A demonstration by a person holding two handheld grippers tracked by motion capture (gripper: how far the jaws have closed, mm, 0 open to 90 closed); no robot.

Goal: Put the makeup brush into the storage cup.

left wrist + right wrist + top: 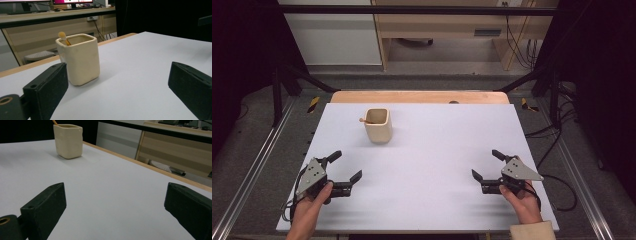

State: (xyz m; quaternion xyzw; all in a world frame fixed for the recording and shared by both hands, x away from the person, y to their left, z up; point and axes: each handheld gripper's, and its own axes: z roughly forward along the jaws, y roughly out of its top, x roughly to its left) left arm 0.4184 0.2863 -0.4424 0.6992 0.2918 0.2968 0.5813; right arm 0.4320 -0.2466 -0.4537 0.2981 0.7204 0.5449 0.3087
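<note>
Left gripper [346, 166]: fingers spread wide, nothing between them; one finger [47, 86] low at the left of the left gripper view, the other at the right edge.
Left hand [309, 207]: wraps the gripper's body from below, at about 7 o'clock on the tabletop [427, 200].
Right gripper [488, 165]: fingers spread wide and empty; one finger [45, 208] low at the left of the right gripper view, the other low at the right.
Right hand [522, 202]: grips the body from behind, at about 5 o'clock on the tabletop, a pale sleeve cuff at the bottom edge.
Gap between grippers: well apart, bare white tabletop between them, both just above the near part of the surface.
Cup [378, 125]: cream, squarish with rounded corners, upright on the tabletop at about 11 o'clock from its centre, well apart from both grippers; from the left gripper it lies toward 1 o'clock, from the right gripper toward 10 o'clock.
Stick [364, 120]: thin and wooden with a rounded pale tip [61, 35], leaning inside the cup, its tip over the rim on the cup's left side in the high view.
Tabletop edge: a wooden strip along the far side, beyond the cup.
</note>
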